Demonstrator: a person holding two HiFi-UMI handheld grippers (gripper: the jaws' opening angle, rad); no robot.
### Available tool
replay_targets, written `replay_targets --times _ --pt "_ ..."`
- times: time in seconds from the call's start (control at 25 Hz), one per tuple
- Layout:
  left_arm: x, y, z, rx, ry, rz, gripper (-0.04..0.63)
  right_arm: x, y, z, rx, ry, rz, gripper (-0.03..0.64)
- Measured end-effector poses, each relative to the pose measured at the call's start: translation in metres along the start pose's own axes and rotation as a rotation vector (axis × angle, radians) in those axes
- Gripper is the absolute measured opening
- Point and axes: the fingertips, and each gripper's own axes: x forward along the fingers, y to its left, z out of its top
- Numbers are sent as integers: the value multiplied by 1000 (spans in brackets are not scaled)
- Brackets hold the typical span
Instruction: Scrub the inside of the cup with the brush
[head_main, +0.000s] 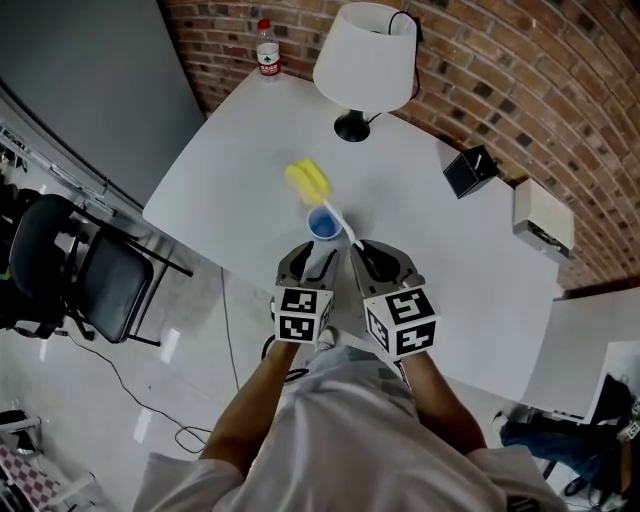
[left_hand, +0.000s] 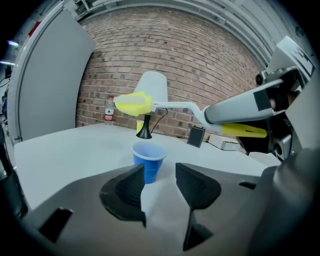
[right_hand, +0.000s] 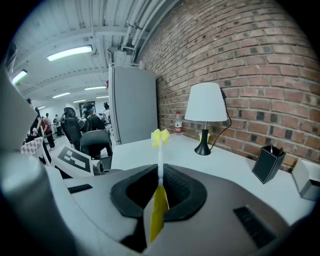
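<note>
A small blue cup (head_main: 322, 224) stands upright on the white table (head_main: 240, 150). In the left gripper view the cup (left_hand: 148, 161) sits just beyond the fingertips, slightly left of the gap. My left gripper (left_hand: 159, 172) is open with nothing between its pads; in the head view the left gripper (head_main: 314, 258) is right behind the cup. My right gripper (right_hand: 160, 180) is shut on the yellow end of a brush's handle. The brush (head_main: 307, 181) has a white stem and a yellow head, which hangs above and past the cup. Its head (left_hand: 134, 104) is outside the cup.
A white-shaded lamp (head_main: 365, 60) with a black base stands at the far side of the table by the brick wall. A water bottle (head_main: 267, 48) is at the far left corner. A black pen holder (head_main: 470, 170) and a white box (head_main: 543, 222) sit to the right. A black chair (head_main: 70, 270) stands off the table's left edge.
</note>
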Motion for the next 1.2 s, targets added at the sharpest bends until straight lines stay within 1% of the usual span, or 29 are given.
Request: replay_targets --times 0.2,0.28,0.4,0.56,1.04,1.2 --pt "20 7 -4 -8 14 12 259 8 -9 0 -5 7 19 28" --pt "27 10 -5 -9 25 18 284 13 -12 0 -4 12 27 28" --pt "35 15 -6 -14 29 30 303 19 -14 -1 -4 18 42 28" --pt "46 19 -4 1 36 45 319 26 -18 -1 -2 25 60 28" --pt "60 25 -3 51 78 137 319 35 -30 -6 31 40 84 28" --pt "70 26 -8 67 92 144 319 35 -32 -8 35 44 86 28"
